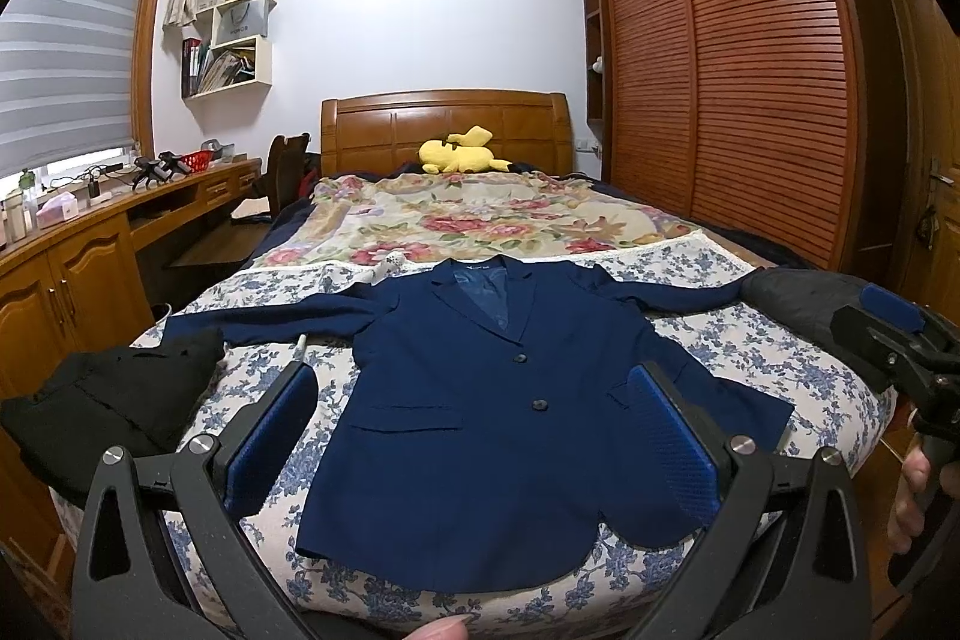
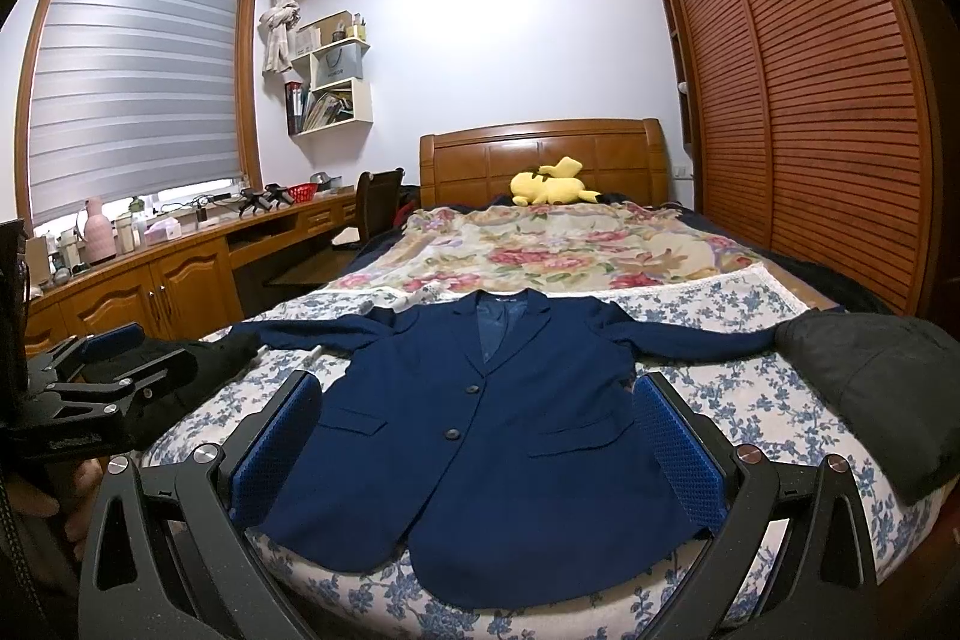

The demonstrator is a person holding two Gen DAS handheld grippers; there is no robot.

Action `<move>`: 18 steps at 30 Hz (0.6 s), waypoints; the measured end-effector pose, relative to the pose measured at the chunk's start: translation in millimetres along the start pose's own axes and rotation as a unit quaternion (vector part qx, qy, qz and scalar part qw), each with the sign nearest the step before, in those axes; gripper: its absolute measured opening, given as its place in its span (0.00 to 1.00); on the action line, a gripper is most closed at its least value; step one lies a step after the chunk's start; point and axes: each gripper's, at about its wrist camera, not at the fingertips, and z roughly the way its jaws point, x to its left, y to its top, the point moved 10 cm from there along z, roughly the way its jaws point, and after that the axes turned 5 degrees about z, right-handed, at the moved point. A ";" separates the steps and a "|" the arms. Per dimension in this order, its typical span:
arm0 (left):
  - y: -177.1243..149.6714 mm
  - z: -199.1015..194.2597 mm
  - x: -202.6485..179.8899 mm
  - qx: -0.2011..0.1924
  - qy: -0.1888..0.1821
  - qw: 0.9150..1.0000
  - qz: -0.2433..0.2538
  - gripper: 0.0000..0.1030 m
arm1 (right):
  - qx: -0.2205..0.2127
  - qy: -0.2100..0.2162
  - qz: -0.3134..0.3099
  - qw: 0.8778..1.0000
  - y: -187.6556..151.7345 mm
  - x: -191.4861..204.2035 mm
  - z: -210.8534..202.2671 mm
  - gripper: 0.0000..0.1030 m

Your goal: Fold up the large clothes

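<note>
From the left wrist camera, the left tool (image 1: 474, 436) is spread wide with nothing between its blue pads, hovering over the foot of the bed (image 1: 780, 358). The navy blazer (image 1: 498, 418) is laid out flat, front side up, on the blue-flower sheet, collar pointing toward the wooden headboard (image 1: 444, 124), both sleeves stretched out sideways, two dark buttons done up down the middle. There's a black garment (image 1: 102, 400) bunched up at the left edge of the bed and a dark grey bundle (image 1: 798, 298) at the right edge, just beside the end of the blazer's right-hand sleeve. The right tool (image 1: 900, 334) pokes in at the right border, with a hand (image 1: 912, 490) on its grip, but from here I can't tell how its jaws stand. A yellow plush toy (image 1: 459, 151) sits up by the headboard. Over on the right wrist camera, the right tool (image 2: 480, 436) is also fully released, holding nothing, lined up over the blazer (image 2: 480, 430) with the hem closest to the camera. The left tool (image 2: 120, 364) shows at the left edge above the black garment (image 2: 198, 370), and the grey bundle (image 2: 870, 382) takes up the right side of the bed (image 2: 750, 376)
</note>
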 end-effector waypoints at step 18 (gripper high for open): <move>-10.8 14.4 7.2 0.012 0.000 1.000 -0.003 1.00 | 0.012 0.000 -0.005 1.000 -5.6 -0.7 8.9 1.00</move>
